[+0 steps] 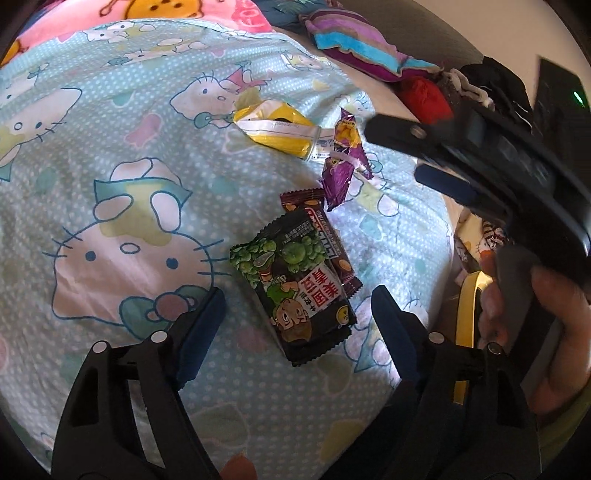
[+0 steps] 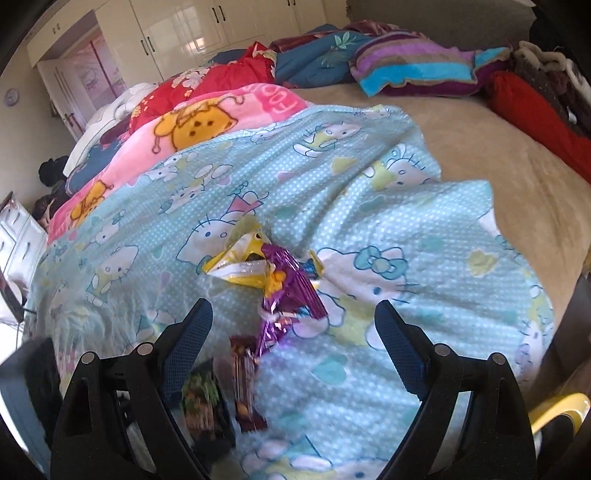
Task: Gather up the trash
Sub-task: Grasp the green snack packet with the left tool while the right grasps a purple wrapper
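Several snack wrappers lie on a light-blue cartoon-cat bedspread (image 1: 110, 184). A black-and-green pea packet (image 1: 295, 295) rests on a brown wrapper (image 1: 314, 210). Beyond them are a purple wrapper (image 1: 341, 162) and a yellow one (image 1: 273, 133). My left gripper (image 1: 299, 295) is open and straddles the pea packet, its pads clear of it. My right gripper (image 2: 294, 306) is open just short of the purple wrapper (image 2: 291, 291) and the yellow wrapper (image 2: 236, 266). The brown wrapper (image 2: 245, 384) and the pea packet (image 2: 203, 402) sit low between its fingers, blurred. The left wrist view shows the right gripper (image 1: 397, 151) coming in from the right, held by a hand (image 1: 535, 332).
A tan sheet (image 2: 480, 147) covers the right of the bed. A striped cushion (image 2: 413, 70), a red bolster (image 2: 535, 114) and folded blankets (image 2: 221, 110) line the far side. Something yellow (image 1: 467, 317) stands beside the bed at the right. A cream wardrobe (image 2: 184, 29) is behind.
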A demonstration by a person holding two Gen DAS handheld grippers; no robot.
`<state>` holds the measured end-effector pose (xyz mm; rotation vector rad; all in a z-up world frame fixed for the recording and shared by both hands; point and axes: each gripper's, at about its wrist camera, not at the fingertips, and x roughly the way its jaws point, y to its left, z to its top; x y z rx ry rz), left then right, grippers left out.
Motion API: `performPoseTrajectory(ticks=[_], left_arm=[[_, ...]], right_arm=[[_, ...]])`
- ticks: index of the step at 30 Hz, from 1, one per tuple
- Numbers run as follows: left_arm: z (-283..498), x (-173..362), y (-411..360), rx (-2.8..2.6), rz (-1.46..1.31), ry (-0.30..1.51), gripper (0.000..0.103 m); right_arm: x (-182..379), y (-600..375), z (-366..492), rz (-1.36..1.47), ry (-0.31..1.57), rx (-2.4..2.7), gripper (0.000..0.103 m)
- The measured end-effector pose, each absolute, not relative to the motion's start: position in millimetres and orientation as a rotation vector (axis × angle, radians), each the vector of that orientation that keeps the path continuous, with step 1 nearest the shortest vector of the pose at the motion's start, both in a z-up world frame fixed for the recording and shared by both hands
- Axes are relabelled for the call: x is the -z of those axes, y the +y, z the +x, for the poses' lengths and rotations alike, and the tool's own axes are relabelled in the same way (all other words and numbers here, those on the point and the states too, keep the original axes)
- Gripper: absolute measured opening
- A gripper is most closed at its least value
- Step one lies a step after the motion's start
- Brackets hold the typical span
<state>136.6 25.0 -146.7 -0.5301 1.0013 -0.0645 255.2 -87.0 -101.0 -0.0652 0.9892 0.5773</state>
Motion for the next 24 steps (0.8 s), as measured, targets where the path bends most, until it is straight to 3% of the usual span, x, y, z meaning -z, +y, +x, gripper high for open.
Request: performPoseTrajectory(ticks=[5, 7, 8, 9, 10, 24], left_arm=[[133, 150, 28, 0.058, -0.510, 1.006, 0.061], [132, 150, 31, 0.055, -0.513, 1.007, 0.054], [132, 150, 32, 0.054, -0.516, 1.008, 0.053], [132, 151, 33, 0.055, -0.518, 1.008, 0.050], [132, 151, 34, 0.055, -0.519, 1.009, 0.049], [127, 143, 44, 0.066, -0.563, 0.992, 0.028]], right_arm=[[118, -74, 267, -0.074, 1.024, -0.571, 0.086], [127, -71, 270, -0.084, 1.052, -0.587, 0.064], [130, -71, 271, -0.084, 1.066, -0.589, 0.057], [132, -72, 272, -0.081, 1.073, -0.590, 0.043], [133, -74, 271, -0.079, 1.075, -0.592, 0.040], [90, -130, 238, -0.015, 0.949, -0.614, 0.036]])
